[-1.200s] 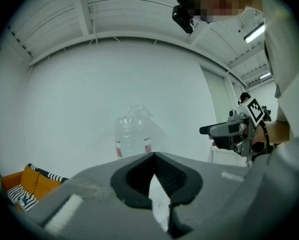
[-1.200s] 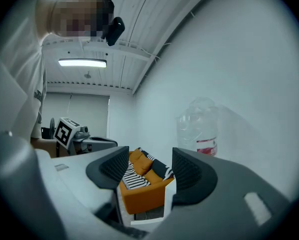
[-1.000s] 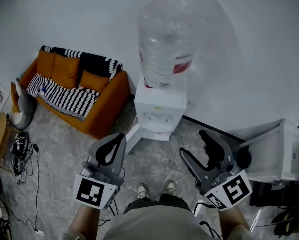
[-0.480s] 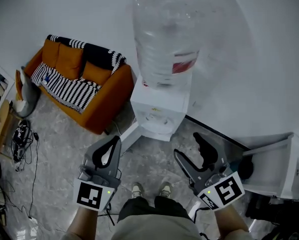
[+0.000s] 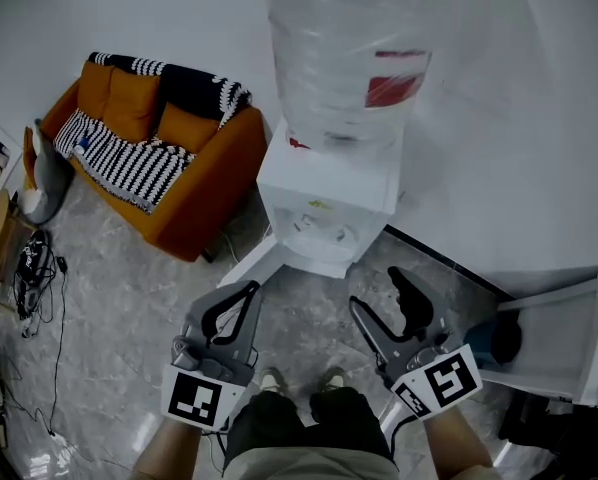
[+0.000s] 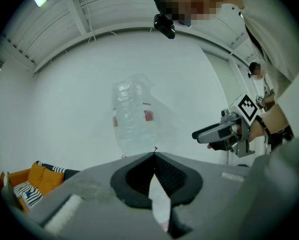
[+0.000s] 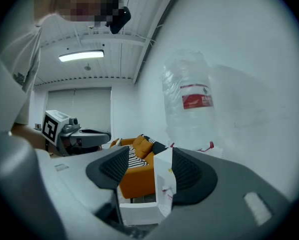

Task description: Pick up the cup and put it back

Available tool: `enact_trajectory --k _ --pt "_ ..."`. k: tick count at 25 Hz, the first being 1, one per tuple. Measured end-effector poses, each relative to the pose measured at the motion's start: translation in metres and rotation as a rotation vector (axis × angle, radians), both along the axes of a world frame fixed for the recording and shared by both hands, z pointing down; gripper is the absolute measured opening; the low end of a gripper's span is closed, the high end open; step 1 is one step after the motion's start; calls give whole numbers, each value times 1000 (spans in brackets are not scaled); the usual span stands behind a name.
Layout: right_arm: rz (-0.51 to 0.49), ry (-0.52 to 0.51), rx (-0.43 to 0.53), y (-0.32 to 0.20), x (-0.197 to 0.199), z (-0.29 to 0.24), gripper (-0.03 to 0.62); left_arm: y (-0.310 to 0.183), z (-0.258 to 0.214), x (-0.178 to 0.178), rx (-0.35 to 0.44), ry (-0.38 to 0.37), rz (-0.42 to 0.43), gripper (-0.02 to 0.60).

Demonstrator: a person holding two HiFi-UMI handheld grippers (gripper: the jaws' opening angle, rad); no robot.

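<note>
A dark teal round thing [image 5: 503,339], possibly the cup, sits inside the white cabinet [image 5: 569,343] at the right; I cannot tell for certain. My left gripper [image 5: 251,290] is held low in front of the water dispenser [image 5: 324,203], its fingertips meeting with nothing between them. In the left gripper view the left gripper [image 6: 154,155] points at the big clear bottle [image 6: 134,116]. My right gripper [image 5: 375,290] is beside it, open and empty. Through the right gripper [image 7: 150,156] I see the dispenser body. Neither gripper touches the dark thing.
The big bottle [image 5: 349,58] stands on top of the dispenser against a white wall. An orange sofa [image 5: 184,173] with a striped throw is at the left. Cables [image 5: 34,268] lie on the grey floor at far left. The person's shoes [image 5: 269,380] are between the grippers.
Both grippers have sunk lower in front of the dispenser, and the head view has drawn nearer to the bottle. The jaws look the same as before.
</note>
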State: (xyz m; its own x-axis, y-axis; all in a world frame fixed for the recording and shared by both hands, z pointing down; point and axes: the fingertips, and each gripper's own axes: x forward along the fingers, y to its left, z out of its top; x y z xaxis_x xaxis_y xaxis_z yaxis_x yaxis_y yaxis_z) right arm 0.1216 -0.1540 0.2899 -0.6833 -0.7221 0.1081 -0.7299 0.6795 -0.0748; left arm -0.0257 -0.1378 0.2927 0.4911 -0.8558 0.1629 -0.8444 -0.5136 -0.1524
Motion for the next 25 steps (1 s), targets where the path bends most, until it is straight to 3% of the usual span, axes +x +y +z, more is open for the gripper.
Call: enact_trajectory --k 7,13,19,25 --pt "47 5 -24 -15 -3 108 275 -16 100 -17 -5 -24 6 2" --pt "73 21 -24 -29 -4 205 275 -29 194 -23 0 18 -3 3" --pt "102 -33 -40 -50 -1 310 275 -42 297 -22 -2 9 12 2" --pt "118 0 -10 -62 6 403 276 -57 387 -27 42 16 -3 2"
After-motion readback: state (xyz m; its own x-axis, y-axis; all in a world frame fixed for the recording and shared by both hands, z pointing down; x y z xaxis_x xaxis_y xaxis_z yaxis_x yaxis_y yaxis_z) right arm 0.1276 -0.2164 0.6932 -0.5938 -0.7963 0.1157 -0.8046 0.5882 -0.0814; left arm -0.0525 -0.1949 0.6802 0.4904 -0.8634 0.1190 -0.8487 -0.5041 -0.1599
